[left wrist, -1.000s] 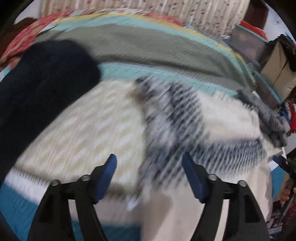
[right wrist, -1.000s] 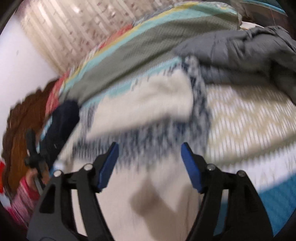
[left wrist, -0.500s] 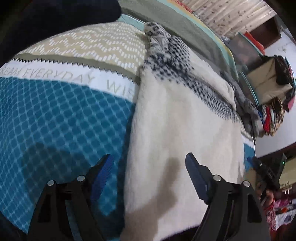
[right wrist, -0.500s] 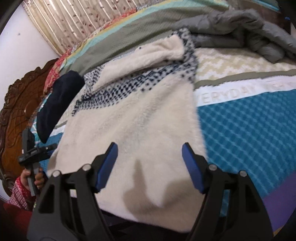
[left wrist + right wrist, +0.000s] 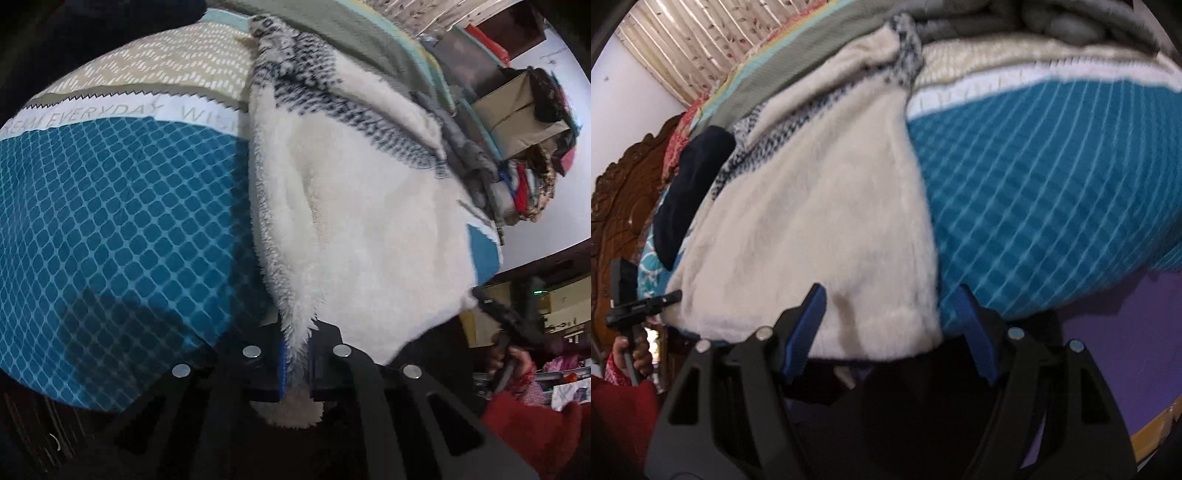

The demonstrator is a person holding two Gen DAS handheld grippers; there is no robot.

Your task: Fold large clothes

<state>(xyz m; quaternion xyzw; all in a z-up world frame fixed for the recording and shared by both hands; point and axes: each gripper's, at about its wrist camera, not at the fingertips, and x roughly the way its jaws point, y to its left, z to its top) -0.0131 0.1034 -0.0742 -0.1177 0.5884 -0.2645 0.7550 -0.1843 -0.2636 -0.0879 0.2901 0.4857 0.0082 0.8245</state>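
A cream fleece sweater (image 5: 369, 221) with a black-and-white patterned band lies lengthwise on the bed, its hem hanging over the near edge. My left gripper (image 5: 295, 354) is shut on the hem's left corner, and fleece bulges out between the blue pads. In the right wrist view the sweater (image 5: 812, 221) fills the left half. My right gripper (image 5: 890, 325) is open, its blue pads either side of the hem's right corner, which lies between them. The left gripper (image 5: 642, 302) also shows far left there, and the right gripper (image 5: 509, 321) shows at the right of the left wrist view.
The bedspread (image 5: 110, 221) is teal with a grid pattern, plus a white lettered stripe and beige zigzag band. A dark navy garment (image 5: 687, 195) lies left of the sweater. A grey quilt (image 5: 1052, 22) is bunched at the back. A carved wooden headboard (image 5: 617, 206) stands left.
Both grippers dropped to the sweater's hem at the bed's near edge. The left gripper closed on the hem's left corner. The right gripper stayed open and moved in around the right corner.
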